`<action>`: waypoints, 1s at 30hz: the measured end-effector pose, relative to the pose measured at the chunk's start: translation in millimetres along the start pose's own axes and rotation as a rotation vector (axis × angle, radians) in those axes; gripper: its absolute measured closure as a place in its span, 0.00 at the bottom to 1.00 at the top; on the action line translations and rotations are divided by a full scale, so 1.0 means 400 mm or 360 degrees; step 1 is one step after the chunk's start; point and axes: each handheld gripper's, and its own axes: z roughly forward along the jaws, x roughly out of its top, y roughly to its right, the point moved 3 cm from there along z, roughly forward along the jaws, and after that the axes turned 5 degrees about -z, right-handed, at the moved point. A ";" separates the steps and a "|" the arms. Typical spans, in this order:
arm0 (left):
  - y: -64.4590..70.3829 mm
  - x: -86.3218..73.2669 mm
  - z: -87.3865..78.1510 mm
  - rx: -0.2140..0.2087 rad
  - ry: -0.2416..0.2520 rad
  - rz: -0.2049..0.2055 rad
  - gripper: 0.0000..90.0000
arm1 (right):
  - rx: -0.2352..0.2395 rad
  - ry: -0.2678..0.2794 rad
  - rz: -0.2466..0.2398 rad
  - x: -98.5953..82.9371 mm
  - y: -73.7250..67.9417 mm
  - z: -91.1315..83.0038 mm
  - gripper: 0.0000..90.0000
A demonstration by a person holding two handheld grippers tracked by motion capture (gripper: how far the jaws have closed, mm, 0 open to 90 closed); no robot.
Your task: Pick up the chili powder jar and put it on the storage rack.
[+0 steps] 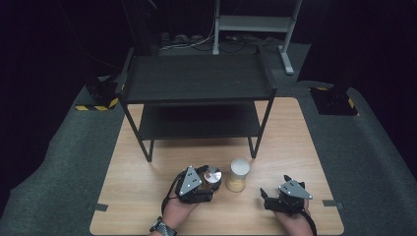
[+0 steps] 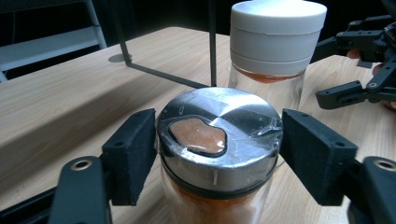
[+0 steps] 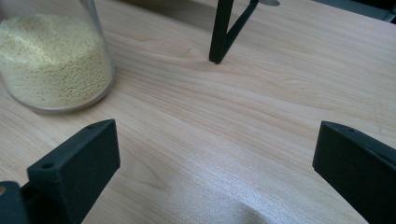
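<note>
A glass jar with a silver lid, holding orange powder, stands on the wooden table; my left gripper is shut on its lid, one jaw against each side. From above, that jar sits at the tips of the left gripper. Just to its right stands a white-lidded jar of pale yellow grains, whose lid rises behind the silver one. My right gripper is open wide over bare wood, right of the white-lidded jar.
A black two-tier shelf rack stands on the far half of the table; its front right leg is close behind the jars. Grey carpet surrounds the table, with a metal stand base beyond.
</note>
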 end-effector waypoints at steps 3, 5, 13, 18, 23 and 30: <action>-0.005 0.001 -0.001 -0.0007 0.0001 -0.0007 0.36 | -0.0001 0.0002 0.0002 0.000 0.000 0.000 0.00; -0.008 0.003 -0.002 -0.0015 -0.0005 -0.0010 0.36 | -0.0003 0.0002 -0.0001 0.000 -0.001 0.000 0.00; -0.015 0.000 0.002 -0.0035 -0.0004 -0.0011 0.37 | -0.0008 0.0000 -0.0016 0.000 -0.004 0.000 0.00; -0.017 -0.004 0.002 -0.0041 0.0007 -0.0024 0.38 | -0.0008 -0.0005 -0.0017 0.002 -0.004 0.000 0.00; -0.020 -0.007 -0.002 -0.0033 0.0018 -0.0067 0.38 | -0.0008 -0.0005 -0.0020 0.002 -0.005 0.001 0.00; -0.020 -0.008 -0.018 -0.0008 0.0034 -0.0078 0.38 | -0.0005 -0.0006 -0.0028 0.002 -0.006 0.000 0.00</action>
